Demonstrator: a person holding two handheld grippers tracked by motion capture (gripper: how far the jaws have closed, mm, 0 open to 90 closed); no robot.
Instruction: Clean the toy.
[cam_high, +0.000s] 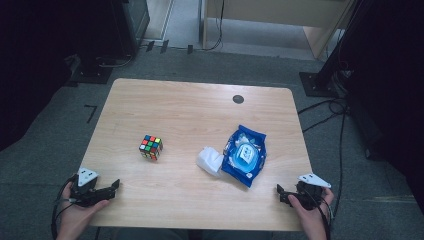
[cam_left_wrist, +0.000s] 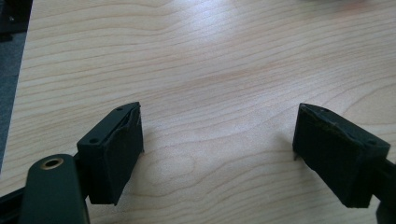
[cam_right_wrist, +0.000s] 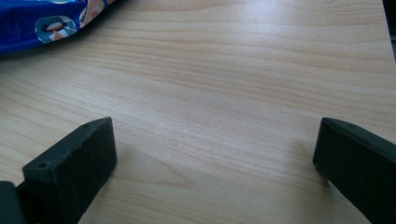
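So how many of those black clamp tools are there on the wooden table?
2: the left gripper at the near left corner, the right gripper at the near right corner, both with jaws open.

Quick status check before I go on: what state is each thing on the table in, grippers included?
Left gripper: open, empty, at the table's near left corner.
Right gripper: open, empty, at the near right corner.
Puzzle cube: scrambled, resting flat, untouched.
Blue wipes pack: lying flat, lid state unclear.
White wipe: crumpled against the pack's left side.
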